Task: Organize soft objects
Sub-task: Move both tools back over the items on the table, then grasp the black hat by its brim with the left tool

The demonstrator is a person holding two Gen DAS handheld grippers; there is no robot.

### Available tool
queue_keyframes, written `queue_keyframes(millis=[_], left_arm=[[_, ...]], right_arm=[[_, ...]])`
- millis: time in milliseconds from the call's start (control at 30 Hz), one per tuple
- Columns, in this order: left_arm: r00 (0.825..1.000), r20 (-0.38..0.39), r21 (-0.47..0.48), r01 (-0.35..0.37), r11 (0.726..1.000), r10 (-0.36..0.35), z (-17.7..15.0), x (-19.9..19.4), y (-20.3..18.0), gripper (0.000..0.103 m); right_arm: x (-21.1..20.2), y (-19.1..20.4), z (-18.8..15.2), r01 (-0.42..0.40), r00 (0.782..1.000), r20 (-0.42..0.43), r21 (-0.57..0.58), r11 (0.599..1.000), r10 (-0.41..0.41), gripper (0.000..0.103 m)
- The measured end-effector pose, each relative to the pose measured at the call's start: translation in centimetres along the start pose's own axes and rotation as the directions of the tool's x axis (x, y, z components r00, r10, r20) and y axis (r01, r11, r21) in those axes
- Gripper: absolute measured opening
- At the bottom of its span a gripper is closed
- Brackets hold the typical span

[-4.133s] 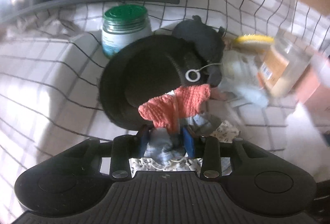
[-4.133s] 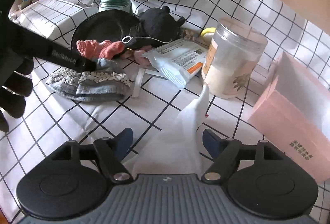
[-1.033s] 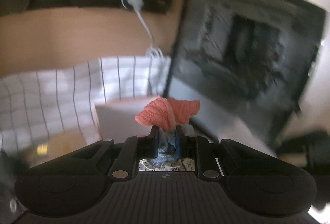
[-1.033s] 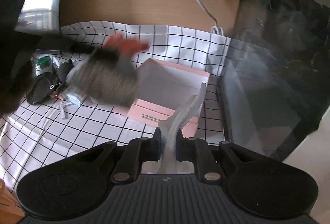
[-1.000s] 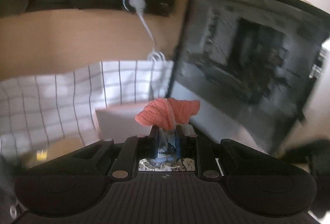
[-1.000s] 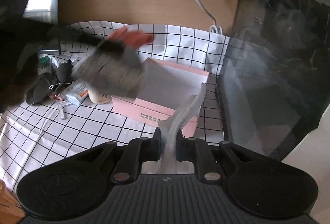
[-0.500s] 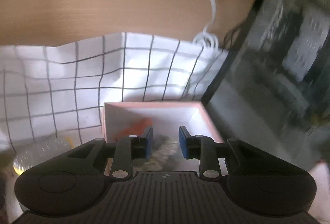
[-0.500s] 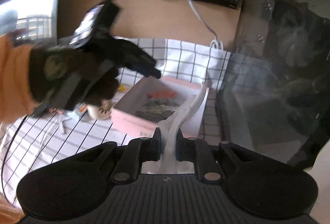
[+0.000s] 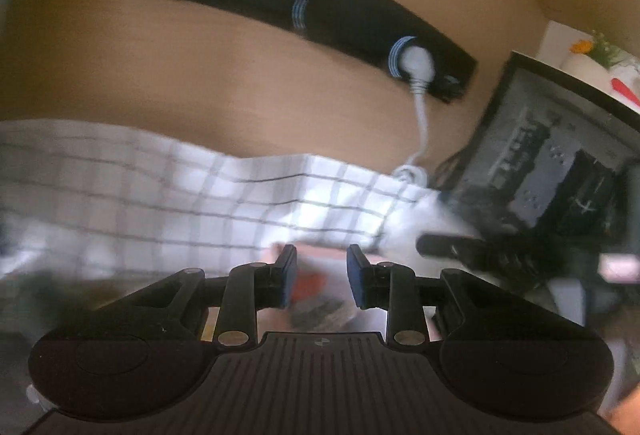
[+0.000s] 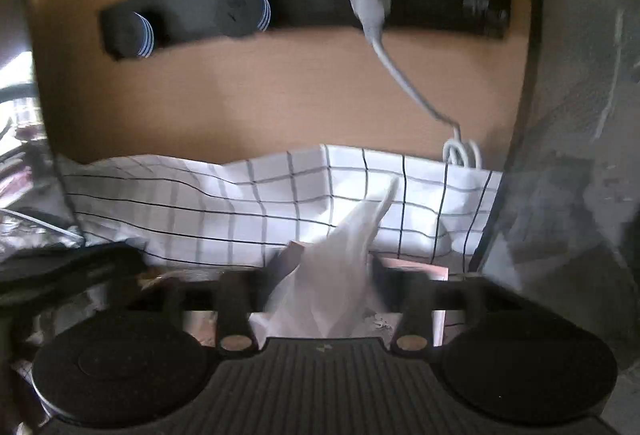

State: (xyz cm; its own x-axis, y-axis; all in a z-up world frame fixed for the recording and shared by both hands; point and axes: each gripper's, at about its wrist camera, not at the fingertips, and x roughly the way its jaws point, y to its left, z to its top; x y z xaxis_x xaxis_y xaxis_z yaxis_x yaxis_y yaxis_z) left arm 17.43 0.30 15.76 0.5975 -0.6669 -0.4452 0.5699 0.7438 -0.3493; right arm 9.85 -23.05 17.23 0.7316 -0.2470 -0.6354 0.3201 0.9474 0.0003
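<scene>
Between the spread fingers of the left tool (image 9: 319, 277), low in the frame, the orange knit cloth (image 9: 310, 283) now lies in the pink box (image 9: 320, 250); a second ago it was clamped there, so that piece looks delivered. Low centre in the right view, the right tool (image 10: 329, 275), blurred, has parted around the white tissue (image 10: 340, 259) above the box. Both tools point level toward the wall beyond the checked desk (image 10: 200, 203).

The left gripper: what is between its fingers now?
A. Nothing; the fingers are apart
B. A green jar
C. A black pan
A: the left gripper has its blue pads apart, gripping nothing; only blurred orange cloth shows beyond the gap.
</scene>
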Motion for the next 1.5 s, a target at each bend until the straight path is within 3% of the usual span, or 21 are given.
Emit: queue_keyframes(millis=[100,233,367,433,533,600,833,967,1033,1167,1300,1500], left_arm=[[0.995,0.000,0.011,-0.098,0.995,0.098,-1.7,-3.0,2.8,0.031],[0.974,-0.046,-0.078,-0.225,0.971,0.222,-4.9,-6.2,7.8,0.031],[0.938,-0.090,-0.174,-0.346,0.922,0.335,-8.5,-9.5,12.8,0.030],[0.912,-0.110,-0.211,-0.411,0.887,0.396,-10.2,-11.2,15.1,0.030],[0.883,-0.118,-0.248,-0.470,0.847,0.455,-11.8,-13.3,17.7,0.030],[0.878,-0.119,-0.239,-0.479,0.845,0.464,-12.2,-14.1,18.8,0.030],[0.889,-0.083,-0.040,-0.455,0.889,0.451,-8.9,-11.9,19.6,0.031],[0.900,-0.120,0.013,-0.420,0.907,0.419,-6.1,-8.9,21.8,0.031],[0.914,-0.168,-0.001,-0.375,0.927,0.369,-5.5,-7.4,23.4,0.031],[0.920,-0.280,-0.020,-0.292,0.956,0.275,-5.7,-5.7,25.2,0.032],[0.913,-0.364,0.006,-0.198,0.980,0.187,-7.0,-5.3,24.8,0.031],[0.906,-0.423,-0.030,-0.040,0.999,0.023,-9.2,-6.2,23.1,0.031]], right_arm=[[1.2,0.4,-0.5,0.001,1.000,0.003,-0.002,1.000,-0.001,0.069],[0.9,2.3,-1.9,-0.025,1.000,0.008,-0.051,0.998,0.025,0.072],[-0.7,6.4,-4.2,-0.062,0.996,0.047,-0.186,0.981,0.072,0.083],[-1.3,9.1,-5.8,-0.101,0.992,0.049,-0.264,0.959,0.118,0.084],[-1.6,12.5,-8.3,-0.180,0.982,-0.004,-0.329,0.927,0.189,0.085],[-1.3,14.4,-9.8,-0.236,0.972,-0.060,-0.340,0.910,0.229,0.085],[0.1,19.4,-13.7,-0.321,0.946,-0.181,-0.384,0.866,0.270,0.085],[0.3,20.5,-14.2,-0.332,0.940,-0.209,-0.386,0.861,0.269,0.085],[0.4,20.5,-14.4,-0.334,0.938,-0.227,-0.381,0.862,0.263,0.085],[0.8,19.8,-14.7,-0.314,0.940,-0.247,-0.358,0.880,0.235,0.085],[1.1,18.8,-14.8,-0.294,0.942,-0.260,-0.332,0.896,0.213,0.085],[1.3,18.8,-15.1,-0.300,0.938,-0.274,-0.328,0.896,0.214,0.085]])
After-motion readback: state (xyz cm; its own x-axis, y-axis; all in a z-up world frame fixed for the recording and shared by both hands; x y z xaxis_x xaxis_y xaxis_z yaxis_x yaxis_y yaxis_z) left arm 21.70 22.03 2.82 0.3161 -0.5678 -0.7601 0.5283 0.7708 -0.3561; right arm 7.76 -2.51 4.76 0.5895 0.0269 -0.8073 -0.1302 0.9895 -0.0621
